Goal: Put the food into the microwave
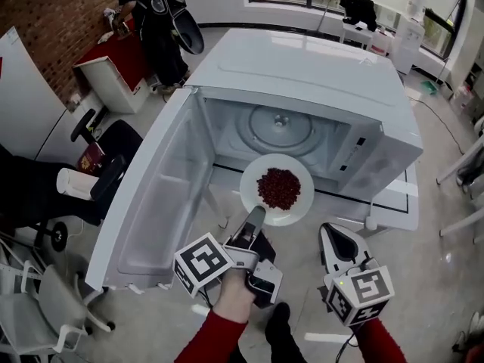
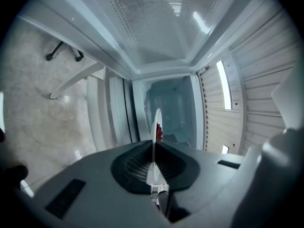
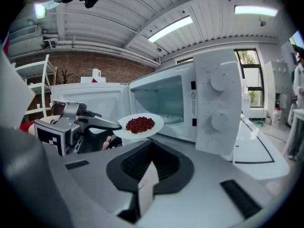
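I am pinching the round white plate [image 1: 249, 191] of red beans [image 1: 278, 187] by its near rim in my left tool [image 1: 255, 213], just outside the open white microwave [image 1: 302, 74]. My right tool [image 1: 338, 242] is hanging closed and empty. With such an edge grip, the plate risks tipping and spilling the beans.

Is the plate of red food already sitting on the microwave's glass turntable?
No, the left gripper holds the plate by its rim in front of the open microwave, and the turntable inside is bare.
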Available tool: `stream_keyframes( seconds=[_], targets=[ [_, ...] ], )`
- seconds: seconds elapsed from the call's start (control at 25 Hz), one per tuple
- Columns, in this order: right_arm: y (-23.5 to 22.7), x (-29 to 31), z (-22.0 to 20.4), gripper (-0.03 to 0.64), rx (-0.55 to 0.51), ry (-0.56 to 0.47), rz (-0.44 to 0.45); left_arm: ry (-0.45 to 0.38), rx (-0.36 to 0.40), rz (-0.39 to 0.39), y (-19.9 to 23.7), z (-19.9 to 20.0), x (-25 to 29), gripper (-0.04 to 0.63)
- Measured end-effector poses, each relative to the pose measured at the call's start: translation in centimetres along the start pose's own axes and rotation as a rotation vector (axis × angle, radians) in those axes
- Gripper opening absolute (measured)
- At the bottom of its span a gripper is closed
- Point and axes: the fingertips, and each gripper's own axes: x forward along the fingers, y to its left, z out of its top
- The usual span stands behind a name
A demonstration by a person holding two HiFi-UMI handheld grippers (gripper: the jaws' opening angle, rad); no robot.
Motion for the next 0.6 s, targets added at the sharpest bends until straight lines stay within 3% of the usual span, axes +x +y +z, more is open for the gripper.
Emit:
stream_keyframes(
  seconds=[0.28, 0.6],
  targets=[
    [-0.6, 3.8, 0.6, 0.014, -0.054, -0.047, 0.0, -0.015, -0.054, -0.103, -0.5, 1.8, 3.2, 0.02],
    [-0.5, 6.1, 1.9, 0.014, -0.102, -0.05, 0.016, 0.008, 0.007, -0.045, -0.4, 3.4, 5.6, 0.02]
  ],
)
